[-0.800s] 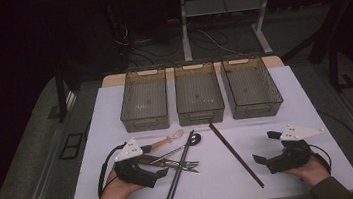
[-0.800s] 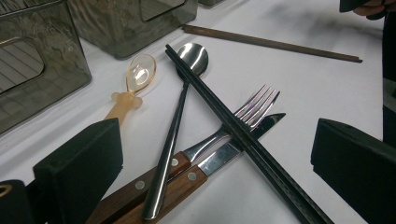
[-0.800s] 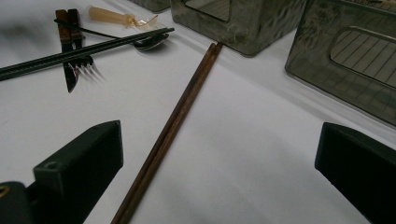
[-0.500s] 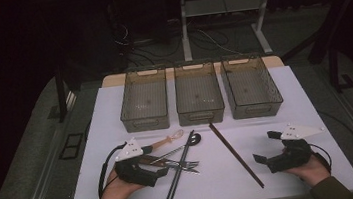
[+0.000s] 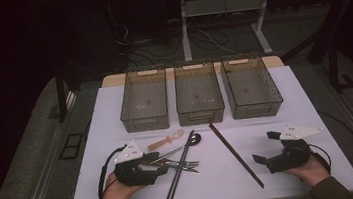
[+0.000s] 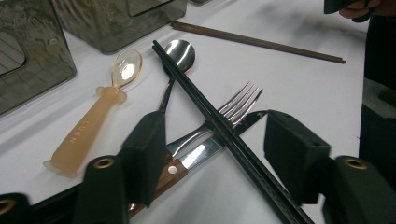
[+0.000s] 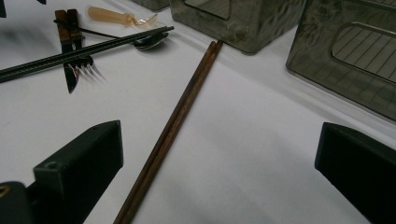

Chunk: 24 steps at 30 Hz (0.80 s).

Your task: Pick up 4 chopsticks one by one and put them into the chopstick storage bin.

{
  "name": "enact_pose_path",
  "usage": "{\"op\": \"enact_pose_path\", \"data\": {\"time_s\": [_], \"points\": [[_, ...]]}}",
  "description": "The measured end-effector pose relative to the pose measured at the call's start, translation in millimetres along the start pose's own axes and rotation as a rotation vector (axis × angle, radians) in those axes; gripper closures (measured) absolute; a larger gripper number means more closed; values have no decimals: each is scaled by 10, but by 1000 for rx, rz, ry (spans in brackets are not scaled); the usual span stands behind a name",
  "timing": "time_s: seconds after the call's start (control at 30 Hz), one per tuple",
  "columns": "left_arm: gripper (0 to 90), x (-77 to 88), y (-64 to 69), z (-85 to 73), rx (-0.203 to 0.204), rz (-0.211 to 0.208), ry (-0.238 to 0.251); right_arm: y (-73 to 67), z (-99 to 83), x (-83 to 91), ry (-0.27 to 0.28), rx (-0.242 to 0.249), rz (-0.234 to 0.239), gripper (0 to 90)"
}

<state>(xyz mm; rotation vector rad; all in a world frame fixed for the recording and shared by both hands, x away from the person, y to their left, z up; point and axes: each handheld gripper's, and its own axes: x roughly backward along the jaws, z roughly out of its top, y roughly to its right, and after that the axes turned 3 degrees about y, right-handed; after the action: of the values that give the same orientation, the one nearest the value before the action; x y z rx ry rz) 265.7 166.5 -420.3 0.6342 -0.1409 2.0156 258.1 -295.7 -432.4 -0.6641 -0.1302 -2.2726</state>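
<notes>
A pile of cutlery lies at the front left of the white table (image 5: 291, 111). In it, a pair of black chopsticks (image 5: 180, 174) (image 6: 205, 105) crosses a fork (image 6: 240, 100) and a wooden-handled knife (image 6: 205, 151). A metal spoon (image 5: 194, 138) (image 6: 180, 53) and an amber plastic spoon (image 5: 166, 141) (image 6: 100, 112) lie just beyond. My left gripper (image 5: 157, 163) (image 6: 219, 149) rests low with its jaws open around the chopsticks, fork and knife. A pair of brown chopsticks (image 5: 236, 154) (image 7: 177, 121) lies diagonally mid-table. My right gripper (image 5: 264, 146) (image 7: 219, 140) is wide open, and these run between its jaws.
Three empty smoky plastic bins (image 5: 147, 125) (image 5: 201, 116) (image 5: 255, 110) stand side by side at the back of the table. The front table edge is just below both hands. Dark floor, cables and a stand's legs lie beyond.
</notes>
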Motion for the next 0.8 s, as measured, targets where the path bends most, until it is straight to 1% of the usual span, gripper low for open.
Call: {"op": "enact_pose_path", "data": {"time_s": [0.07,0.17,0.23,0.3,0.33,0.37,0.4,0.47,0.57,0.7,0.8], "points": [[459,12,13,3,3,0,8,-2,-2,0,-4,-1,0,8],[532,16,32,12,3,-14,8,-7,-4,-8,-9,-1,-1,8],[591,0,50,14,3,-17,-3,-8,-5,-15,-11,0,1,8],[644,-24,65,16,0,-31,-22,-10,-5,-19,-15,-3,1,8],[669,-41,79,15,7,-36,-26,-10,-5,-19,-15,-3,1,8],[694,-52,84,17,-2,-45,-41,-10,-5,-19,-15,-3,1,8],[719,-70,103,15,2,-49,-45,-10,-6,-19,-15,-3,0,8],[769,-97,118,18,-2,-62,-73,-10,-6,-20,-17,-3,0,8],[840,-133,154,21,-8,-83,-92,-8,-6,-21,-16,-4,-3,8],[893,-192,212,24,-15,-102,-118,-10,-8,-27,-19,-5,-5,8],[897,-241,248,29,-48,-118,-151,-11,-10,-33,-21,-2,-5,8]]}}
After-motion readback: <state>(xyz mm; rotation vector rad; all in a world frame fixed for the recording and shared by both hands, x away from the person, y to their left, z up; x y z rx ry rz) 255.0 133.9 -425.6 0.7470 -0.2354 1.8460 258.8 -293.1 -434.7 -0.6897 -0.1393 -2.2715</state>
